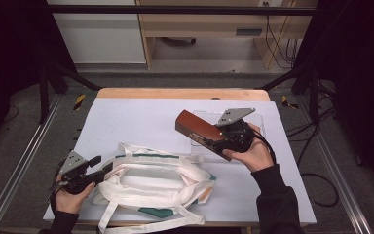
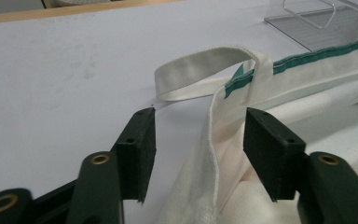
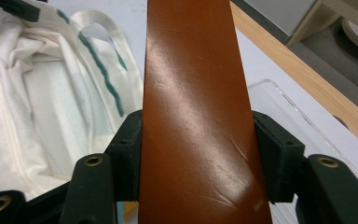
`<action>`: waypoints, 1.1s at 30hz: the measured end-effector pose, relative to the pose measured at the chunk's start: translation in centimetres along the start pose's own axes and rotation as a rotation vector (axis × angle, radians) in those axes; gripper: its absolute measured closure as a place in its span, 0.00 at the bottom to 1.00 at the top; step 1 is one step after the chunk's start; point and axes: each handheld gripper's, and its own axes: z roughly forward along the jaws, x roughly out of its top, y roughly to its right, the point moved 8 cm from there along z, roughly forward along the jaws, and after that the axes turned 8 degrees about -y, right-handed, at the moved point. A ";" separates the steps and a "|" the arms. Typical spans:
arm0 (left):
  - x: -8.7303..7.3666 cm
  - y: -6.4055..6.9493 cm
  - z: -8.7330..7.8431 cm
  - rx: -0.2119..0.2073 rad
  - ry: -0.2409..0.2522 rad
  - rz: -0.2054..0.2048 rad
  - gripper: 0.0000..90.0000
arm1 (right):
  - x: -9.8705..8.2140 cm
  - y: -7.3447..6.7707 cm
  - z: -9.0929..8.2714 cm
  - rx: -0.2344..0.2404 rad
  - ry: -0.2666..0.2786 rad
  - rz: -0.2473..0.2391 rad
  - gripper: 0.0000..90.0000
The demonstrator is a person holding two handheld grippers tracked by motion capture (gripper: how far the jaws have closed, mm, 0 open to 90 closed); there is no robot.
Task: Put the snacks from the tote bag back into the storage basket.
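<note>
White table covering is seen under one cloth bag and one clear tray. One brown box is clamped by the right gripper above the tray's near edge, long axis slanting toward the far left (glossy face up). The left gripper is spread, the bag's rim loose between its jaws.

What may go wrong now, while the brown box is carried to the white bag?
1. The glossy brown rectangular box is clamped only at one end by the right gripper; it may slip or tilt.
2. The left gripper stands open around the white cloth bag's rim, so the mouth may sag shut.
</note>
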 end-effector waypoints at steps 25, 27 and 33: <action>-0.7 0.0 0.2 -0.006 -0.061 -0.012 0.91 | -1.3 5.0 1.7 -0.053 -0.018 0.074 0.48; -0.8 0.0 0.3 -0.003 -0.065 -0.009 0.90 | -1.5 5.4 2.1 -0.050 -0.019 0.084 0.48; -0.8 -0.1 0.3 -0.009 -0.065 -0.013 0.89 | -1.9 6.6 3.2 -0.046 -0.033 0.112 0.48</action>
